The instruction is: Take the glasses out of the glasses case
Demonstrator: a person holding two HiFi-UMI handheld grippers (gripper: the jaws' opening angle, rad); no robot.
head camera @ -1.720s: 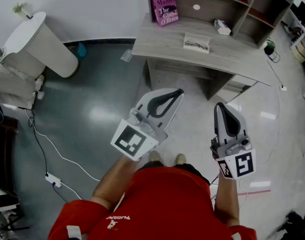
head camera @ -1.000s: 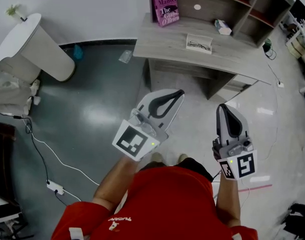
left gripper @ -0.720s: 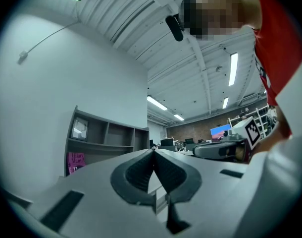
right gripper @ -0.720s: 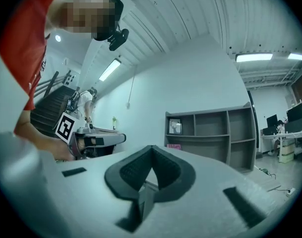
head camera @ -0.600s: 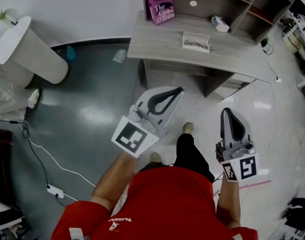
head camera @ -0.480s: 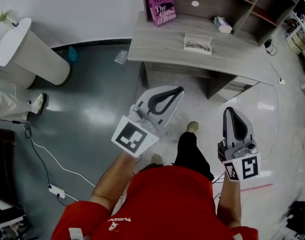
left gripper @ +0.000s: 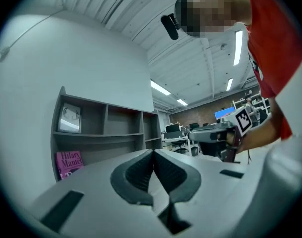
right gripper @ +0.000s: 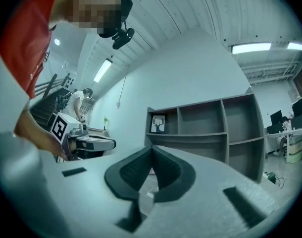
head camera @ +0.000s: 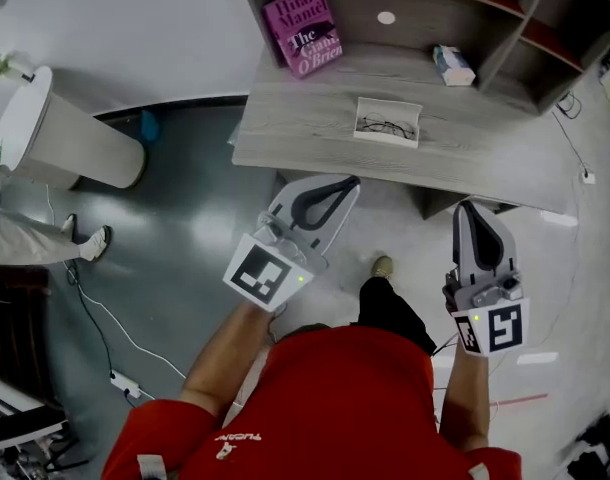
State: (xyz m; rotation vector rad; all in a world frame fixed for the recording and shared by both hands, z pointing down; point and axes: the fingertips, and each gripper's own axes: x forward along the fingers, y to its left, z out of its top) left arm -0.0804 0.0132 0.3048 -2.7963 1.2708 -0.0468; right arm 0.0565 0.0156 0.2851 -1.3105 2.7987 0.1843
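On the grey wooden desk point(head camera: 285, 133) lies a white glasses case point(head camera: 388, 122), open, with dark-framed glasses point(head camera: 385, 126) in it. In the head view both grippers hang over the floor, short of the desk's front edge. My left gripper point(head camera: 352, 181) is shut and empty, its tip just below the desk edge, left of the case. The right gripper point(head camera: 469, 206) is also shut and empty, to the right and nearer me. In the left gripper view the pads point(left gripper: 153, 152) meet with nothing between them. The right gripper point(right gripper: 152, 148) in its own view shows the same.
A shelf unit stands along the desk's back, with a pink book point(head camera: 303, 30) leaning in it, a small box point(head camera: 452, 64) and a white disc point(head camera: 386, 17). A white round stand point(head camera: 55, 128) is at left. Another person's legs point(head camera: 45, 238) and a cable point(head camera: 105, 308) are on the floor.
The person has stepped toward the desk, and both grippers have come forward with them. The desk and case now lie nearer. Both sets of jaws stayed shut.
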